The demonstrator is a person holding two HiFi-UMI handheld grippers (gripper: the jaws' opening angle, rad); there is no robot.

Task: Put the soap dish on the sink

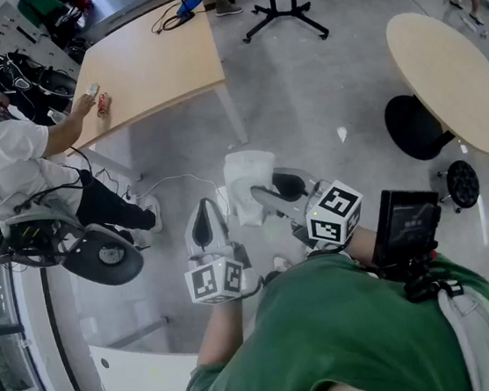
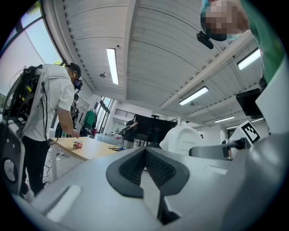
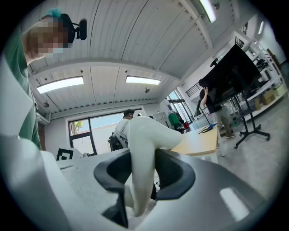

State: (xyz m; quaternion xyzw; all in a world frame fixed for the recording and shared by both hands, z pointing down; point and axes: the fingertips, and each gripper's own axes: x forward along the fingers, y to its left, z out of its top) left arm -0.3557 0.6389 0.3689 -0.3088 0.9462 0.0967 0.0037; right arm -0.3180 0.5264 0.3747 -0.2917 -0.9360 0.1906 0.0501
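I am standing over the grey floor (image 1: 303, 94), with a wooden table (image 1: 149, 69) ahead. My right gripper (image 3: 142, 167) is clamping the white soap dish (image 3: 144, 144) in mid-air. My left gripper (image 2: 145, 151) is hovering beside it, jaws together, empty.

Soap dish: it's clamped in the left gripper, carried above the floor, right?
Not the left. The soap dish is clamped in the right gripper, as the right gripper view shows. The left gripper has its jaws together on nothing. The rest holds: the dish is carried above the floor.
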